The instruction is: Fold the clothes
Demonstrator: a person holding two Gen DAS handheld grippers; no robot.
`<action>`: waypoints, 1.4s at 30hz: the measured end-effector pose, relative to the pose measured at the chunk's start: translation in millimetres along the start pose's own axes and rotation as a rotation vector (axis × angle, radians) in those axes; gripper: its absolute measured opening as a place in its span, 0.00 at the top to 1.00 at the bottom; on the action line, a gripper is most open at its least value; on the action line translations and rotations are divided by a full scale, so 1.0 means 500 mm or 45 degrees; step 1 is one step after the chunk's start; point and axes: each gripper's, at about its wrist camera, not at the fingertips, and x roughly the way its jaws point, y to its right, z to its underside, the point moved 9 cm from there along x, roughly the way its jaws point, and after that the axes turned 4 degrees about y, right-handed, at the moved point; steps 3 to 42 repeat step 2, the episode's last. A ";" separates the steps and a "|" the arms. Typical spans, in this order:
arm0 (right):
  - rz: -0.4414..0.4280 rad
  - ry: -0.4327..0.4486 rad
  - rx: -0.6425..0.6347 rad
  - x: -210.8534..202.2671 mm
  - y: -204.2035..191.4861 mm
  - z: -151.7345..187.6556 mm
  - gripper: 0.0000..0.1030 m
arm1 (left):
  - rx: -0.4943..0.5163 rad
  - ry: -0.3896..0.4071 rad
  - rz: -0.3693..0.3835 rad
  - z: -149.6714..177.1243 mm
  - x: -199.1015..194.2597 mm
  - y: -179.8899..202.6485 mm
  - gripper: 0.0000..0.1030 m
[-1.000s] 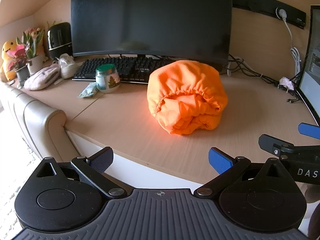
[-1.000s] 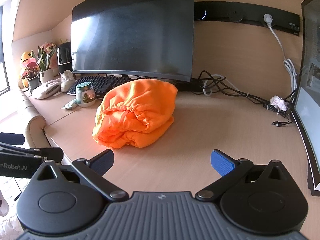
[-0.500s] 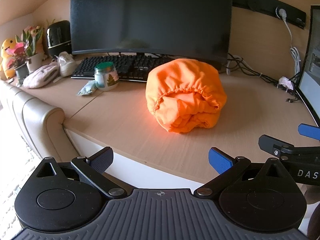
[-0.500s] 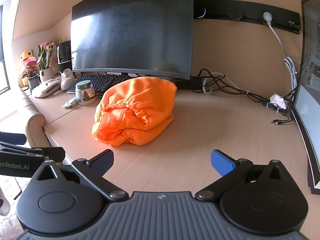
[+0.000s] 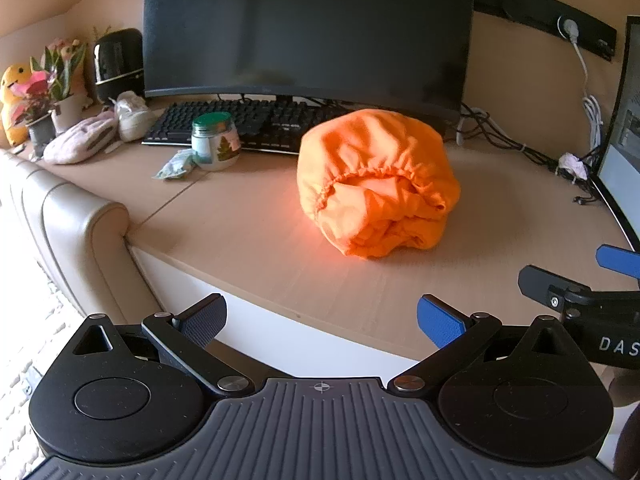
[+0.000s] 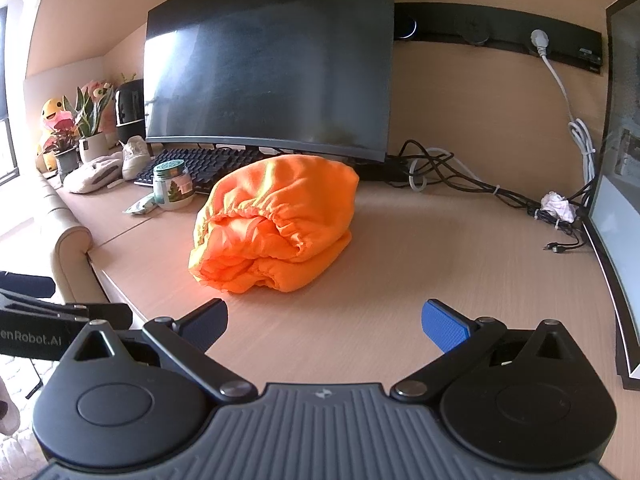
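A bunched orange garment (image 5: 376, 184) (image 6: 276, 224) with an elastic hem lies in a heap on the wooden desk (image 5: 248, 232) (image 6: 440, 280), in front of the monitor. My left gripper (image 5: 320, 320) is open, held just off the desk's near edge, well short of the garment. My right gripper (image 6: 324, 322) is open over the desk's front part, a little short of the heap. Nothing is between either pair of fingers. The right gripper's arm shows in the left wrist view at the right edge (image 5: 580, 296).
A large dark monitor (image 5: 308, 28) and keyboard (image 5: 248, 120) stand behind the garment. A green-lidded jar (image 5: 214, 140), a wrapper, potted plants and soft toys sit at the left. Cables (image 6: 460, 176) and a second screen (image 6: 616, 184) are at the right. A padded beige edge (image 5: 72, 224) borders the left.
Both grippers have drifted slightly, so the garment sits a little differently in each view. The garment itself has not moved and both grippers stay open.
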 end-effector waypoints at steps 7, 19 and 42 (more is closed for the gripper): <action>-0.010 -0.001 -0.006 0.002 -0.007 0.000 0.00 | 0.017 0.018 0.010 -0.002 0.001 -0.002 0.00; -0.010 -0.001 -0.006 0.002 -0.007 0.000 0.00 | 0.017 0.018 0.010 -0.002 0.001 -0.002 0.00; -0.010 -0.001 -0.006 0.002 -0.007 0.000 0.00 | 0.017 0.018 0.010 -0.002 0.001 -0.002 0.00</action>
